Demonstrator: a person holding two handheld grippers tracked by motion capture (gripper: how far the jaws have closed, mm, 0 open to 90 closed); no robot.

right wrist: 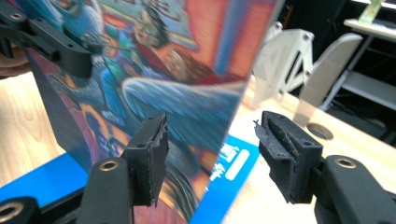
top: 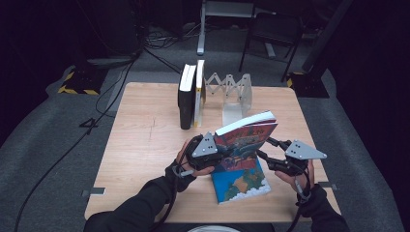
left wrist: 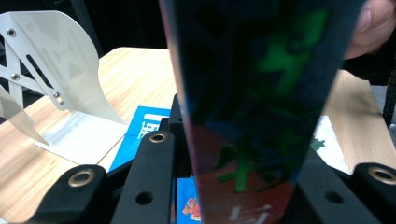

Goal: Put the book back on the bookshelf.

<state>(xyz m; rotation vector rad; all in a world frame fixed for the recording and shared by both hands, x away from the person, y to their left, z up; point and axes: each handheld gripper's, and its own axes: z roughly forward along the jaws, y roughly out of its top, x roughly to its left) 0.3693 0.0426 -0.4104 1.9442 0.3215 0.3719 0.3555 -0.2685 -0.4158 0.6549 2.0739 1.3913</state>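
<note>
Left gripper [top: 220,153] clamps the red book's [top: 246,140] spine edge. Right gripper [right wrist: 210,154] stands half open at its cover, gripping nothing. Stiff, heavyish, glossy; grip near spine.

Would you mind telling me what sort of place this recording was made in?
Probably a lab or studio set up for recording, not a home: a lone wooden table stands on grey carpet, cables trail across the floor, and the surroundings are dark, with a chair behind.

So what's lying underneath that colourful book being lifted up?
A blue-covered book lies flat on the table beneath the raised book. Its near part shows a map-like picture; the far part is hidden by the raised book.
</note>
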